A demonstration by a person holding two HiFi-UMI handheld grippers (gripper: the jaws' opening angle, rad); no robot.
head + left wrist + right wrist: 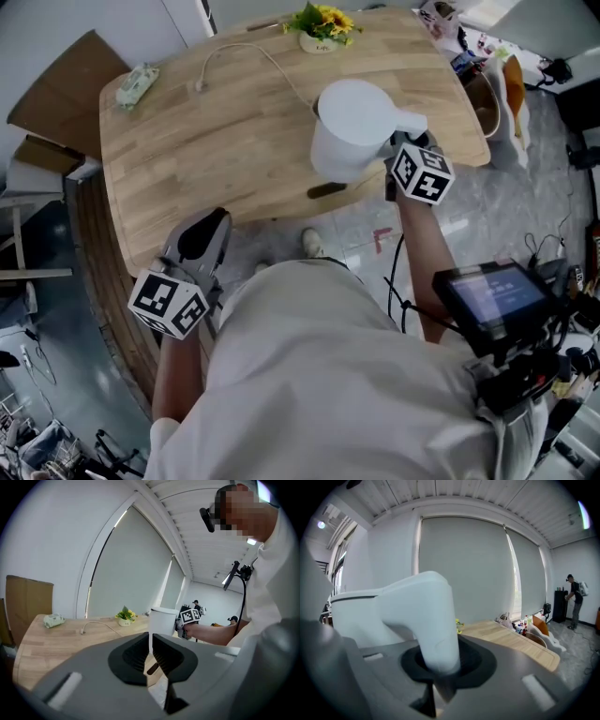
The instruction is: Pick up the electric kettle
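The white electric kettle (352, 127) hangs tilted above the right part of the wooden table (216, 141). My right gripper (401, 142) is shut on its handle (436, 620), which fills the space between the jaws in the right gripper view; the kettle body (361, 616) sits to the left. My left gripper (200, 236) hovers at the table's near left edge, its jaws close together with nothing between them. In the left gripper view the kettle (161, 620) shows beyond the narrow slit of the left gripper (151, 656).
A pot of yellow flowers (322, 26), a white cable (239, 56) and a green bundle (136, 82) lie on the table. A small dark object (326, 190) lies below the kettle. Cardboard (56, 94) stands at the left, bags and bottles (492, 84) at the right.
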